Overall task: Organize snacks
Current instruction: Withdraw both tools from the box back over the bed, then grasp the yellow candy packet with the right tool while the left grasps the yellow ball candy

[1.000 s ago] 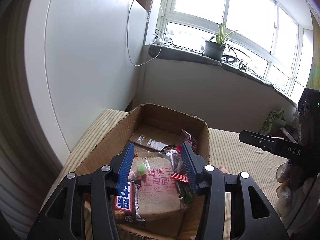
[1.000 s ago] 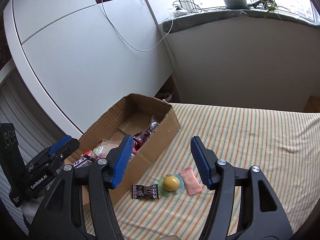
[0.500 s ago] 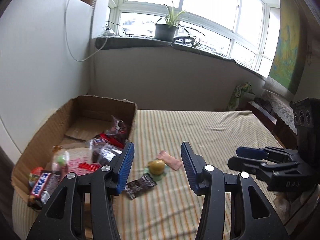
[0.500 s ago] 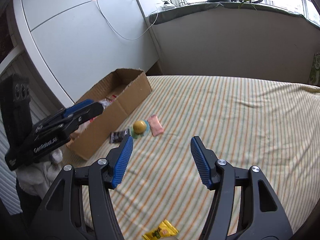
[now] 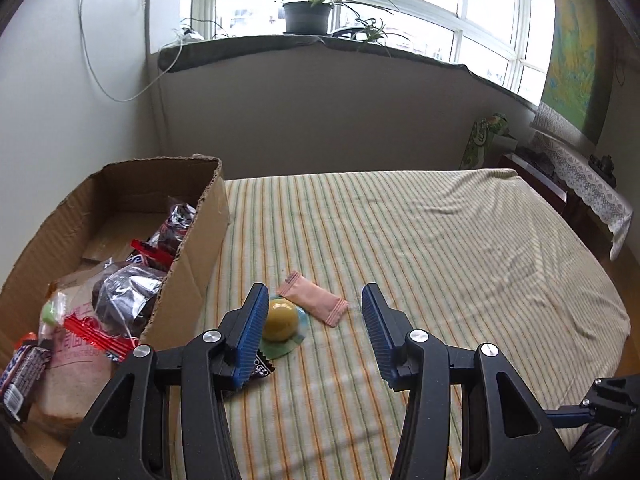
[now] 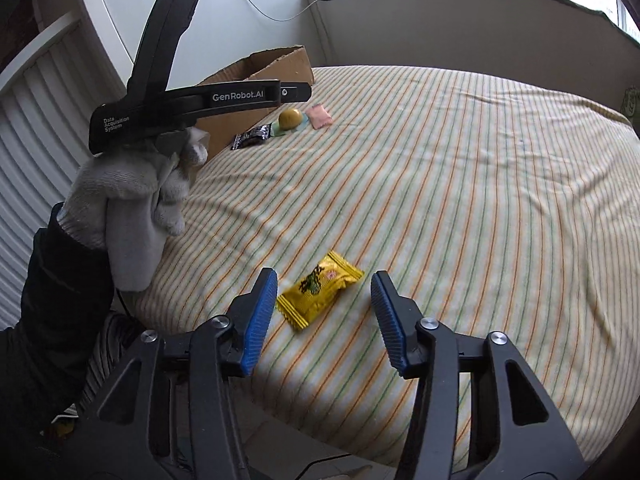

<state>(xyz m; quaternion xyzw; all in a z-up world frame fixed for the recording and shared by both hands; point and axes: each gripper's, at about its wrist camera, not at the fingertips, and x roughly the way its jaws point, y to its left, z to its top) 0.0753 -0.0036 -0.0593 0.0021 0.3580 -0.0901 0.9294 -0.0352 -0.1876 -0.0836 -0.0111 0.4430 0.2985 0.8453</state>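
A cardboard box [image 5: 188,248] with several snack packets stands at the left of a striped bed [image 5: 420,248]. Beside it lie a yellow jelly cup [image 5: 280,322], a pink packet [image 5: 314,303] and a dark packet [image 5: 260,368]. My left gripper [image 5: 314,334] is open and empty just above them, the jelly cup by its left finger. My right gripper [image 6: 324,316] is open and empty, with a yellow packet [image 6: 320,288] lying between its fingers near the bed's front edge. The box [image 6: 260,84], jelly cup [image 6: 290,119], pink packet [image 6: 320,116] and dark packet [image 6: 252,138] show farther back.
A white cabinet [image 5: 60,100] stands behind the box. A windowsill with a potted plant [image 5: 308,12] runs along the back wall. A side table with a lace cloth [image 5: 580,184] stands at the right. The gloved hand holding the left gripper [image 6: 132,184] is at the left.
My left gripper has swung right from over the box to the loose snacks beside it. My right gripper has pulled back and down to the yellow packet near the bed's edge.
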